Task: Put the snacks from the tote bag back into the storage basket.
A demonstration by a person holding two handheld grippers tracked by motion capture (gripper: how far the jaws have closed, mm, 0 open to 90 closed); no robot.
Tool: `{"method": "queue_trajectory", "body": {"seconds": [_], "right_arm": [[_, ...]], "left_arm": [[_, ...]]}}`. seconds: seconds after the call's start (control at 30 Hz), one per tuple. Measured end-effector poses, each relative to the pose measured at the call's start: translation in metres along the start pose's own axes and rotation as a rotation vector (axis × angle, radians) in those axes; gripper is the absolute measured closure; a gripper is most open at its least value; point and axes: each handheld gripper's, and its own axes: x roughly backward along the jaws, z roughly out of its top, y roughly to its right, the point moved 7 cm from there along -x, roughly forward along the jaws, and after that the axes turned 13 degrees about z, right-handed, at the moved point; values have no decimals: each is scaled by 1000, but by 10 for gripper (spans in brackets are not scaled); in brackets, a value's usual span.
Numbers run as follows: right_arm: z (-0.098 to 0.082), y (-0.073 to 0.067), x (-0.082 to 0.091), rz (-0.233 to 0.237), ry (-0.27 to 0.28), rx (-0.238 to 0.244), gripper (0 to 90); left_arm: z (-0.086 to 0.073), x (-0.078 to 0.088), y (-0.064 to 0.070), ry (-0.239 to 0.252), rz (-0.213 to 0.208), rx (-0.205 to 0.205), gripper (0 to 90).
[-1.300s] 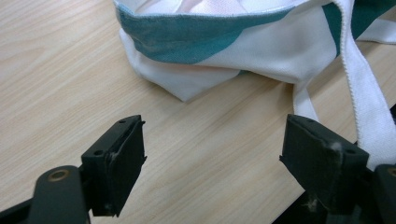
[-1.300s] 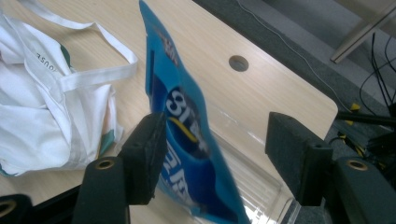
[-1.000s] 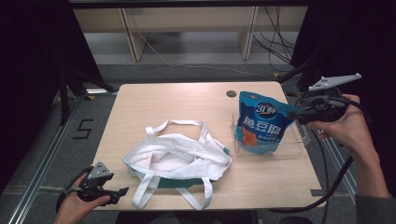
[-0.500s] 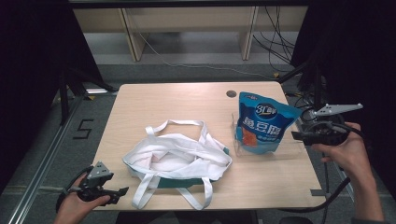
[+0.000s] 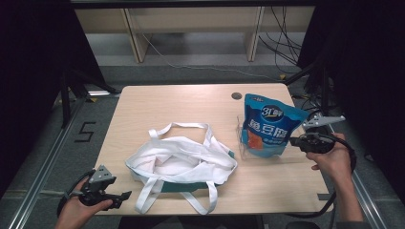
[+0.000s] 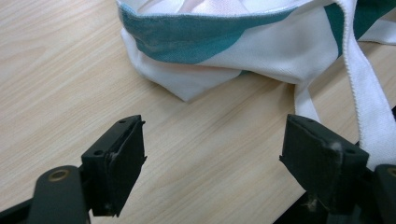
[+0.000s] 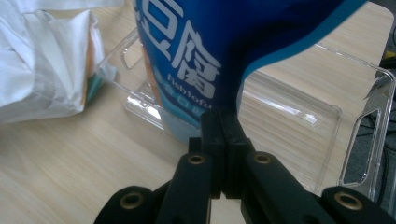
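So the blue snack pouch [image 5: 270,126] is standing upright in a clear plastic tray [image 7: 327,112] on the right side of the table [image 5: 181,102], top pointing up and leaning a bit toward the right edge, long axis running bottom to top. It's glossy blue with a lighter teal edge, a round logo up top that looks like "3" plus a character, big white Chinese characters down the front, an orange patch low on the left, and in the right gripper view you can just make out "Fishtofu" in small print.

The right gripper [image 7: 219,140] sits at the pouch's right edge. Its jaws have just been closing and now look pressed together, with the pouch's edge right at the tips. Whether any film is actually pinched in there, I can't tell.

The left gripper [image 6: 212,154] is at the near left corner, jaws spread wide over bare wood, just short of the white and teal tote bag [image 5: 184,160] lying flat mid-table.
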Motion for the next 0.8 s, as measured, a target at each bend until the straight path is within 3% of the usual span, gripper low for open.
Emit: {"method": "queue_trajectory", "body": {"seconds": [0.03,0.2,0.23,0.3,0.33,0.4,0.5,0.53,0.57,0.63,0.67,0.7,0.8], "right_arm": [[1,-1,-2,-9,5,-35,900],[4,11,-11,-27,19,4,900],[5,10,-12,-28,19,-28,900],[5,15,-12,-34,14,-6,900],[5,16,-12,-31,12,-32,900],[6,22,-13,-38,26,-6,900],[7,26,-14,-34,26,-57,900],[6,31,-15,-44,27,-27,900],[6,31,-15,-37,12,-51,900],[8,37,-16,-43,14,-30,900],[9,36,-17,-42,11,-58,900],[9,39,-17,-47,-6,-35,900],[8,41,-18,-38,-13,-70,900]], "left_arm": [[0,0,0,-1,0,0,206],[0,0,0,1,1,-1,206],[0,0,0,1,1,0,206],[0,0,0,3,2,1,206],[0,0,0,3,3,2,206],[0,0,0,1,2,0,206],[0,0,0,1,1,-2,206],[0,0,0,1,1,1,206],[0,0,0,1,1,-1,206],[0,0,0,3,2,0,206],[0,0,0,3,3,1,206],[0,0,0,1,1,-2,206],[0,0,0,1,1,-2,206]]}}
